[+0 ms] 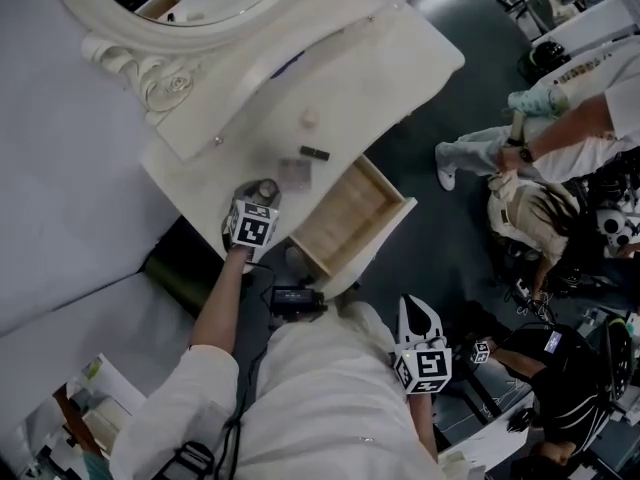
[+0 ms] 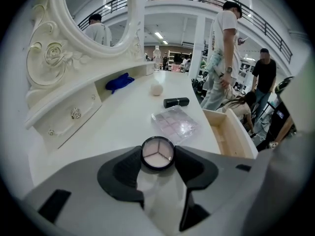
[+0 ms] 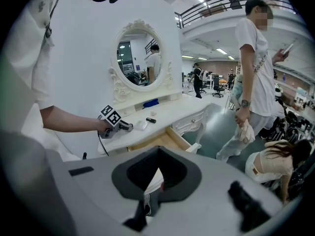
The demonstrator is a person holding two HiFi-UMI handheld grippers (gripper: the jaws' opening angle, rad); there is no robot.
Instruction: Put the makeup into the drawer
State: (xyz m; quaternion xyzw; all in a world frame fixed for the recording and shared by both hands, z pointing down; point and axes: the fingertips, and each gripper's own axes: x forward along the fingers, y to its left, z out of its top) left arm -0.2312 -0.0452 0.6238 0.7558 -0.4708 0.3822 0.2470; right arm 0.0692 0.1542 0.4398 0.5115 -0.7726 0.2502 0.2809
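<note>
Now the round compact [image 2: 157, 156] sits pinched in the left gripper [image 2: 158, 153].

Head view dim, greyish; gripper views bright under ceiling lights [image 2: 158, 35], fisheye-warped, dark-cornered; left tongs [image 2: 157, 156] perhaps slightly soft.

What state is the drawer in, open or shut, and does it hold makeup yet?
Open: the drawer stands pulled out of the dressing table, bare wooden bottom showing; no makeup visible inside.
</note>
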